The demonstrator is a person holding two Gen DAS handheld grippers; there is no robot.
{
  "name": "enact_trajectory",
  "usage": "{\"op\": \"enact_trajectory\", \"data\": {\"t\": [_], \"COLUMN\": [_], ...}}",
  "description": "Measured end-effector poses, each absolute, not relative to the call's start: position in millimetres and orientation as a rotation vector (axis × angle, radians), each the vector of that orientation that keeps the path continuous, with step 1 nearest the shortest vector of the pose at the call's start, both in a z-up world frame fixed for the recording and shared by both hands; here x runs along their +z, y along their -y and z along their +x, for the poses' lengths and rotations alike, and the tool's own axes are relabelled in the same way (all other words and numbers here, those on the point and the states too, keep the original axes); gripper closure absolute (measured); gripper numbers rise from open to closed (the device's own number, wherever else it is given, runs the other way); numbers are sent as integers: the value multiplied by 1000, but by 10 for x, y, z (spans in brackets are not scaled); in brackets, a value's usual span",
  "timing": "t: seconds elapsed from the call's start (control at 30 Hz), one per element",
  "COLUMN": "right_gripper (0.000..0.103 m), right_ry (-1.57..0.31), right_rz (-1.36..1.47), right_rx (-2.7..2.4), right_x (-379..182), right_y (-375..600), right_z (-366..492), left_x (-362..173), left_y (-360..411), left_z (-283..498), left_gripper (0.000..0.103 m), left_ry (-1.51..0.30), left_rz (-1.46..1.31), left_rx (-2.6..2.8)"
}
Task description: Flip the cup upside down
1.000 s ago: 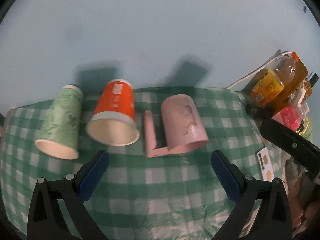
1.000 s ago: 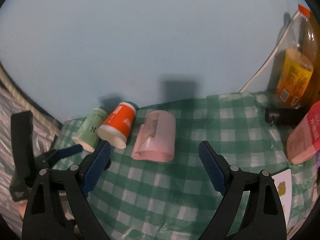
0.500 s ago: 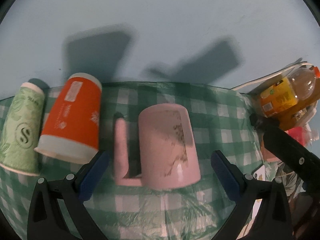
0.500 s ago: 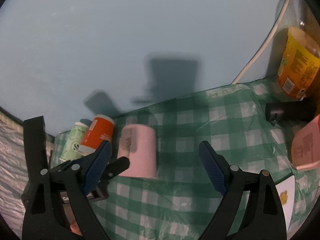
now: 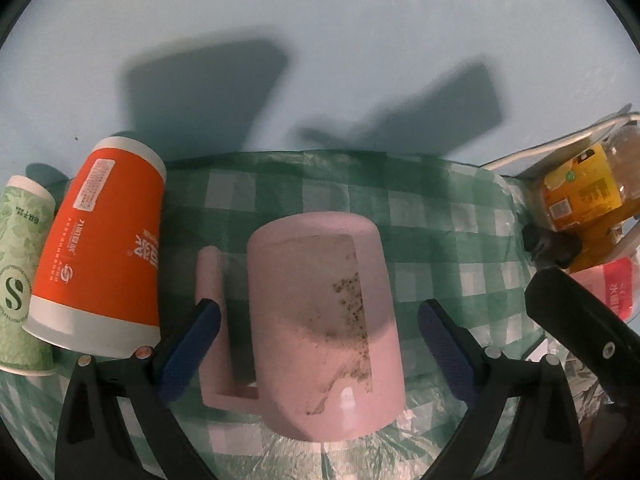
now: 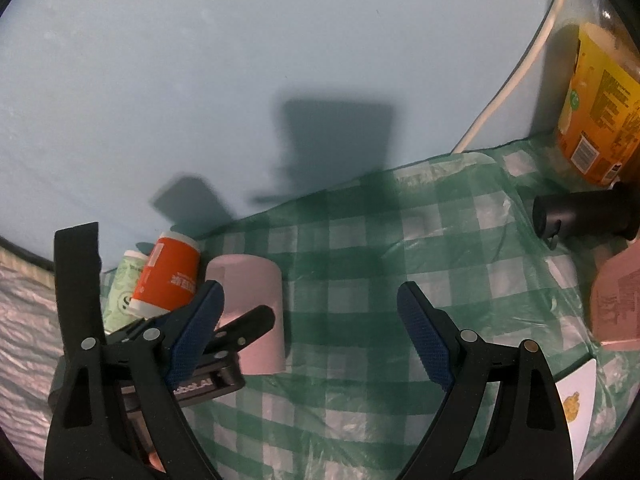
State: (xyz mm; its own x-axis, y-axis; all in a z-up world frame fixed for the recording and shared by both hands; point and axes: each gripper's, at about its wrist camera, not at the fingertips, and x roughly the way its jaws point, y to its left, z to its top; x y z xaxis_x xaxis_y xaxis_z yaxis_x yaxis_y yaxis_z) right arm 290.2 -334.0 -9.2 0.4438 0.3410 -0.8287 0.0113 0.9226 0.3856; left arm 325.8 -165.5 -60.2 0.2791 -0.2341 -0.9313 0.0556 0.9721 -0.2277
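A pink mug (image 5: 320, 308) lies on its side on the green checked cloth, its mouth toward me and its handle (image 5: 210, 320) on the left. My left gripper (image 5: 316, 344) is open, with its blue pads either side of the mug and apart from it. The mug also shows in the right wrist view (image 6: 256, 312), with the left gripper beside it. My right gripper (image 6: 310, 340) is open and empty over the cloth to the mug's right.
An orange paper cup (image 5: 104, 248) and a green paper cup (image 5: 20, 280) lie on their sides left of the mug. A juice bottle (image 6: 596, 108), a black cylinder (image 6: 580, 216) and a pink carton (image 6: 616, 304) stand at the right. The blue wall is close behind.
My left gripper has moved forward and its pads now straddle the pink mug. My right gripper has moved forward and rightward over the cloth.
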Motion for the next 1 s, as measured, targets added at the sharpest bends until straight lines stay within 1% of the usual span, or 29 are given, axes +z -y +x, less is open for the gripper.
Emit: {"op": "enact_trajectory", "data": {"t": [0.07, 0.13, 0.27, 0.53, 0.67, 1.0], "right_gripper": [14, 14, 14, 14, 14, 14], "right_ry": [-1104, -1105, -1105, -1109, -1104, -1042], "right_rz": [361, 369, 373, 360, 366, 360], "right_rx": [211, 208, 208, 206, 205, 222], "right_x": [-119, -129, -151, -203, -217, -37], "right_y": [3343, 3358, 3381, 3399, 3424, 3432], "right_z": [2909, 2906, 2900, 2839, 2812, 2596], "left_x": [-621, -644, -728, -732, -626, -344], "left_y": [1691, 1711, 1736, 1784, 1771, 1672], "left_z": [3267, 3291, 3317, 3243, 3109, 2772], "left_gripper": [11, 21, 26, 29, 29, 29], "left_ry": [-1275, -1286, -1318, -1318, -1288, -1256], "left_rz": [-142, -127, -116, -70, -26, -20], "left_rx": [-194, -191, -189, -213, -231, -332]}}
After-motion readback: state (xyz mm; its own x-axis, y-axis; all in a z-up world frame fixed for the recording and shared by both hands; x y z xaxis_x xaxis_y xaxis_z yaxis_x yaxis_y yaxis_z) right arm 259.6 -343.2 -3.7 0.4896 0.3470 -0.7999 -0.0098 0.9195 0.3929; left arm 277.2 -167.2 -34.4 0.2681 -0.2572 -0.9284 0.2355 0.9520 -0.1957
